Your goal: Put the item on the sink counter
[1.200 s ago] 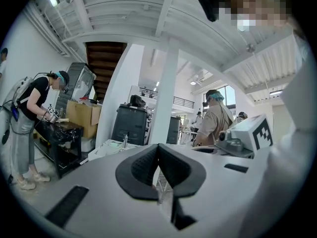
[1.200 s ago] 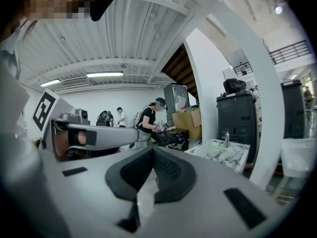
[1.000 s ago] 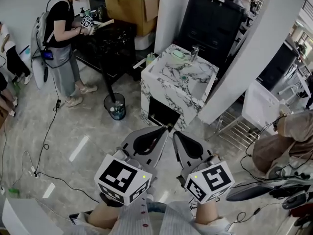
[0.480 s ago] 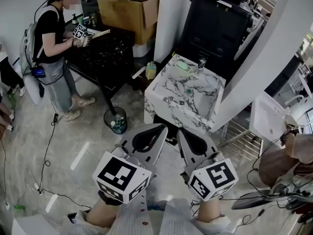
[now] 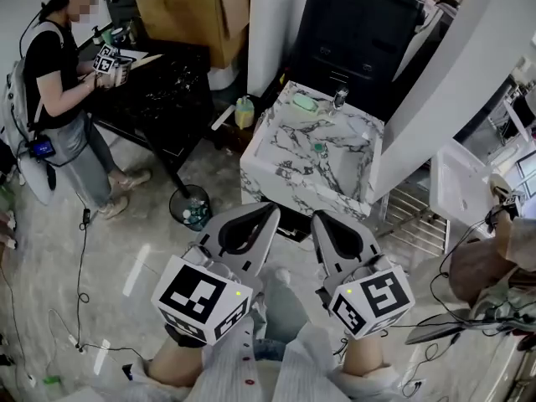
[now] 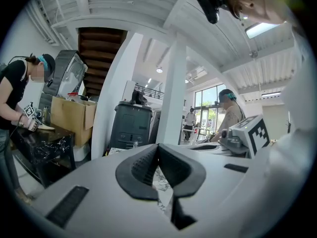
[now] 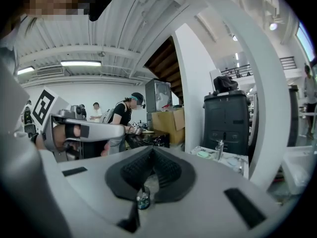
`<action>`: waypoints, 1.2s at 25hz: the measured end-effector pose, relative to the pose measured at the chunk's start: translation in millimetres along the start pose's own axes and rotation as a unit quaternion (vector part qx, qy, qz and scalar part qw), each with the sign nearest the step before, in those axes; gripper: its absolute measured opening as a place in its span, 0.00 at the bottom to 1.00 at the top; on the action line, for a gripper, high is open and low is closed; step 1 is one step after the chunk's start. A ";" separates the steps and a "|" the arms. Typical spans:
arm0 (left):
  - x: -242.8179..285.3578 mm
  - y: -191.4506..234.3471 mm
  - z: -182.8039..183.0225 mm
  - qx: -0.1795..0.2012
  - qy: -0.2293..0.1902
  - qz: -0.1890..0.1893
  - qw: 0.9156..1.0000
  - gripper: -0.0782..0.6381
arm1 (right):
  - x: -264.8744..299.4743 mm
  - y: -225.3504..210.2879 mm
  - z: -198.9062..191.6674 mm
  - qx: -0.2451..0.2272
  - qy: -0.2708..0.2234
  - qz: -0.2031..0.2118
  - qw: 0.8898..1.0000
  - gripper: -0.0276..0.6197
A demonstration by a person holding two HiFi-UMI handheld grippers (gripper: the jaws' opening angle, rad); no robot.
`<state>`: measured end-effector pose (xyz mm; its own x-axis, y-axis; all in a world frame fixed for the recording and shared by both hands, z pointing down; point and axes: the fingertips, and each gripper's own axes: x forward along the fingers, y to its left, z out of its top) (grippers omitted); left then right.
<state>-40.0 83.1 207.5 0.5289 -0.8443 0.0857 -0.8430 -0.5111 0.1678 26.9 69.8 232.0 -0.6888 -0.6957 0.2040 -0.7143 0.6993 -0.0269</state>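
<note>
The marble sink counter (image 5: 285, 167) stands ahead of me, with a basin and a faucet (image 5: 340, 99) at its back. A pale green piece (image 5: 304, 103) lies on its top near the faucet. A yellow-green bottle (image 5: 244, 111) stands on the floor at the counter's left side. My left gripper (image 5: 270, 209) and right gripper (image 5: 318, 216) are held side by side just short of the counter's front. Both are shut with nothing between the pads. The left gripper view shows the left gripper's (image 6: 157, 150) jaws meeting. In the right gripper view, the right gripper (image 7: 151, 152) points toward the counter (image 7: 225, 161).
A round bin (image 5: 188, 208) sits on the floor left of the counter. Behind it stands a black table (image 5: 159, 90) with a cardboard box (image 5: 188, 11), and a person (image 5: 59, 82) works there. A white pillar (image 5: 268, 23), a black cabinet (image 5: 360, 32) and cables lie around.
The view has come closer to the sink counter, which now sits larger and nearer the grippers. Both grippers keep the same shut pose.
</note>
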 end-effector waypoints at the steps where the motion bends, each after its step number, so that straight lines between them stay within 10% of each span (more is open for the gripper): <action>1: 5.0 4.4 -1.6 -0.002 0.001 -0.001 1.000 0.13 | 4.8 -4.6 -1.3 0.002 0.001 -0.003 1.000 0.05; 30: 252.0 134.2 66.2 0.008 -0.013 0.002 1.000 0.13 | 205.4 -196.7 45.4 0.008 0.022 0.030 0.999 0.05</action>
<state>-26.3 -208.9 186.6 0.5228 -0.8503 0.0603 -0.8468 -0.5099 0.1513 20.3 -218.1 234.7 -0.7242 -0.6450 0.2439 -0.6743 0.7364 -0.0550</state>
